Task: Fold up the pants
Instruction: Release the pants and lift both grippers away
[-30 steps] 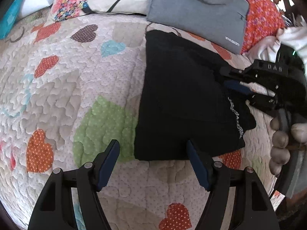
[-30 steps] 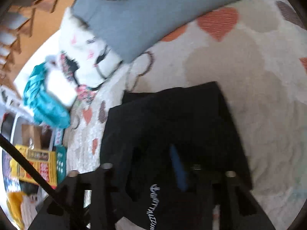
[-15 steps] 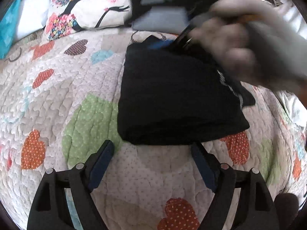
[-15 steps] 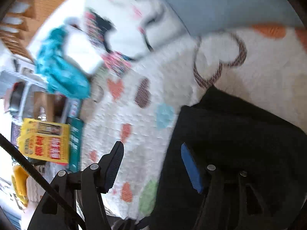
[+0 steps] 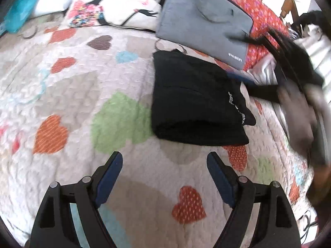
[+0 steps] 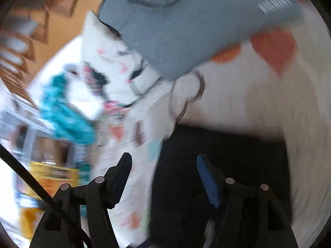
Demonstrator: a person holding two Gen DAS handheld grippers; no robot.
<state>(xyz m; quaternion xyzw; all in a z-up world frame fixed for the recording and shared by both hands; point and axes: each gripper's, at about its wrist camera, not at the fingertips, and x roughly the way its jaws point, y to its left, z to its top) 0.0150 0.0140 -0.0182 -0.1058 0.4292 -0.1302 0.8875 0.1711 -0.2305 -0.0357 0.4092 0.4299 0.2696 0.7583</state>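
Note:
The black pants (image 5: pixel 192 97) lie folded into a compact rectangle on the heart-patterned quilt (image 5: pixel 82 86), with white lettering near their right edge. My left gripper (image 5: pixel 164 163) is open and empty, a short way in front of the pants' near fold. My right gripper (image 6: pixel 163 163) is open and empty, hovering over the pants' far left corner (image 6: pixel 223 165); this view is motion-blurred. In the left wrist view the right gripper and the hand holding it (image 5: pixel 293 78) are a blur at the pants' right side.
A grey laptop sleeve (image 5: pixel 204 22) lies just behind the pants, on a red floral cloth (image 5: pixel 262 14). A white printed pillow (image 5: pixel 115 6) and a teal cloth (image 6: pixel 64 113) sit at the bed's head. Boxes (image 6: pixel 53 175) stand beyond the bed edge.
The right gripper has swung from over the pants' far edge to their right side. The left gripper has drawn back a little. The pants stay folded.

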